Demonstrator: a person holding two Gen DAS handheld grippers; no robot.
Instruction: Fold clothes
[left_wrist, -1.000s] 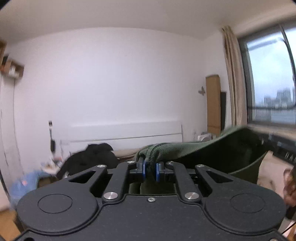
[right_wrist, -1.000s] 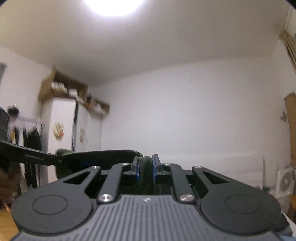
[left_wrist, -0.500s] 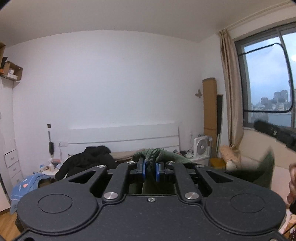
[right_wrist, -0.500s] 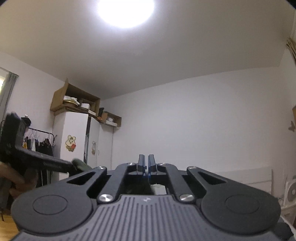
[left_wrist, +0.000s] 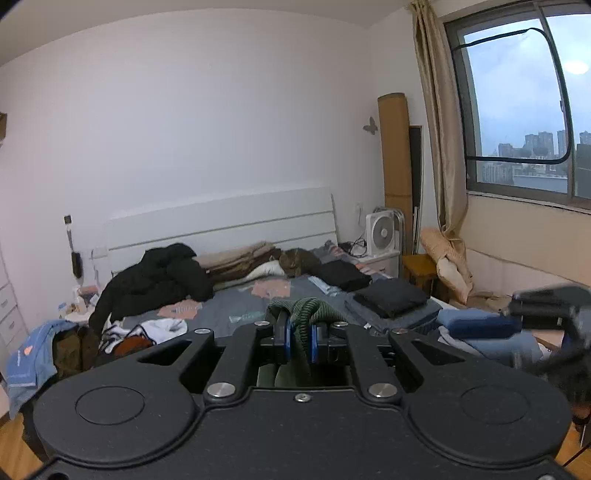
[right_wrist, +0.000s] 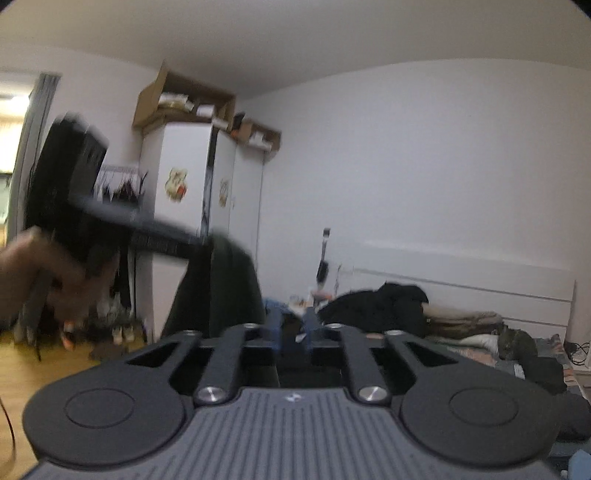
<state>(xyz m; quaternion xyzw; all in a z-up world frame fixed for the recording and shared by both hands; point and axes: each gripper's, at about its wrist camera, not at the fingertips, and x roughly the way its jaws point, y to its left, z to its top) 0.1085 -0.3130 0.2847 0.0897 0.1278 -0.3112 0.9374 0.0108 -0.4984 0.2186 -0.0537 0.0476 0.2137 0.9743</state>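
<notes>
Left-wrist view first: my left gripper (left_wrist: 298, 341) sits low in the centre of the frame, its blue pads nearly together and clamped on the ribbed edge of a green garment (left_wrist: 308, 314), which bunches up just above the fingertips. Beyond it lies the bed (left_wrist: 236, 306), a black jacket (left_wrist: 155, 280) heaped at centre left against the white headboard (left_wrist: 221, 221), and folded piles (left_wrist: 391, 297) at centre right. A small fan (left_wrist: 380, 234) stands by the window (left_wrist: 524, 103) at upper right. At the right edge I see my right gripper (left_wrist: 480, 326), blurred, its blue finger lying over pale blue cloth; from here I cannot tell what it touches.

Right-wrist view: my right gripper (right_wrist: 293, 332) is at lower centre, its jaws opening, a clear gap between the blue fingers and nothing between them. At centre left my left gripper (right_wrist: 210, 242) shows blurred, a hand (right_wrist: 44, 269) round its handle, and the green garment (right_wrist: 218, 291) hangs straight down from its tip. A white wardrobe (right_wrist: 199, 192) with boxes (right_wrist: 184, 99) on top stands behind, at upper left. The jacket (right_wrist: 376, 306) and bed (right_wrist: 517, 354) lie at centre right.
</notes>
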